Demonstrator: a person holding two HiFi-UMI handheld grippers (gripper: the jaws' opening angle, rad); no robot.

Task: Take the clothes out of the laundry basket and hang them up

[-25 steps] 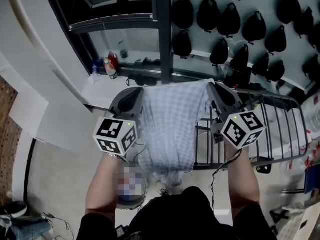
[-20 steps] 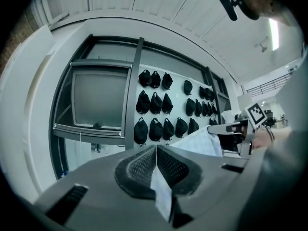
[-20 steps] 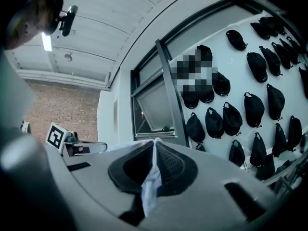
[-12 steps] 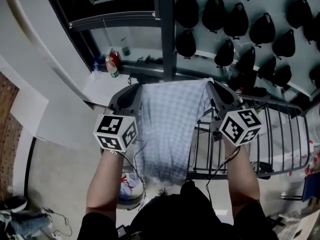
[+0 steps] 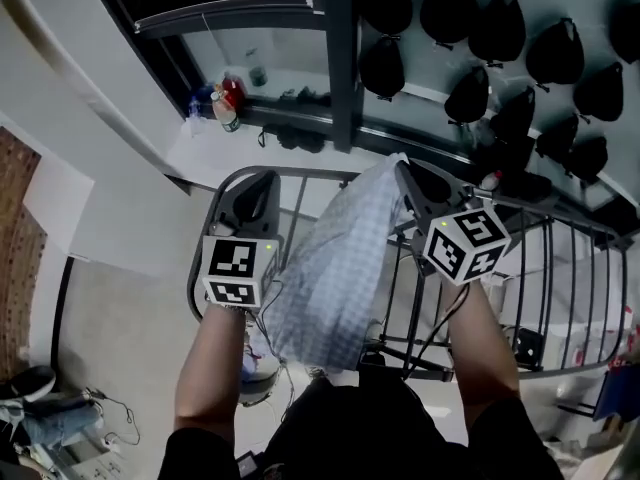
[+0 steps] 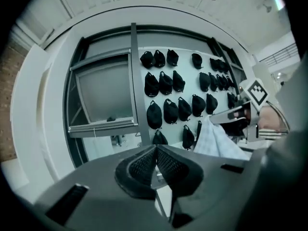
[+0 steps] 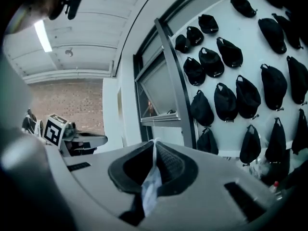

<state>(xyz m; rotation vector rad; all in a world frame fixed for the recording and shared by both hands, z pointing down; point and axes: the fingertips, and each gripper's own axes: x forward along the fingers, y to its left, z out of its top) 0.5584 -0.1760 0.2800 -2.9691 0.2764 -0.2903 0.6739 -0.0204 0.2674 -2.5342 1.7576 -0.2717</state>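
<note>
Well, the checked cloth (image 5: 340, 258) hangs by one top corner from the right gripper (image 5: 405, 173), whose jaws are pinched on it. It trails down to the near left across the left end of the drying rack (image 5: 545, 268), while the left gripper (image 5: 258, 180) beside it has its jaws pressed together with no cloth seen between them. Held by a single corner, the cloth could, I judge, bunch up on the bars or drop to the floor if that pinch slips. A round thing low by the left forearm may be the laundry basket (image 5: 252, 368), mostly hidden, so its contents cannot be told, and the bottles (image 5: 225, 103) on the far ledge are too small to read
</note>
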